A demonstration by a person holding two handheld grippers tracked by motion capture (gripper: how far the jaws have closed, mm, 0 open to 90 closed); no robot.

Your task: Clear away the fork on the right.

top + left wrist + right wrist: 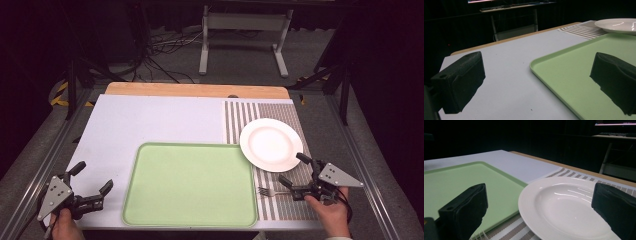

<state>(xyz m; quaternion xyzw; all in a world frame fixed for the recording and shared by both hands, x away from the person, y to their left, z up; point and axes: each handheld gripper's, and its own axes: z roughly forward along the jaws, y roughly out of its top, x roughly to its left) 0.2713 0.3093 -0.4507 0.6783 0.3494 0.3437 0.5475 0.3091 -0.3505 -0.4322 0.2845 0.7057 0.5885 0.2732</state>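
Nearest to me, my left hand (62, 226) holds the left gripper (91, 179) low over the white table cover (150, 120) at the front left corner, jaws spread wide with nothing between them; in the left gripper view one jaw hangs over bare white surface and the other over the near left corner of the green tray (584, 75). My right hand (330, 212) holds the right gripper (294, 169) at the front right, over the striped placemat (280, 200), jaws likewise wide apart and gripping nothing. A fork (272, 191) lies on the placemat just beside the lower jaw of that gripper, tines toward the tray; whether jaw and handle touch I cannot tell. Between my two grippers the tray (190, 185) lies flat and bare, its front rim close to the table's front edge and its right rim running along the placemat's left edge. Just past the right gripper sits the white plate (271, 144), resting mostly on the placemat, its left rim reaching over the tray's far right corner. In the right gripper view the plate (569, 207) lies between my jaws, just beyond them. Beyond the tray the white cover runs open and bare to the wooden strip (195, 90) at the far table edge, and the left side beside the tray is open too. Further off stands a grey floor (240, 55) with cables (160, 55) and a white frame (245, 30).
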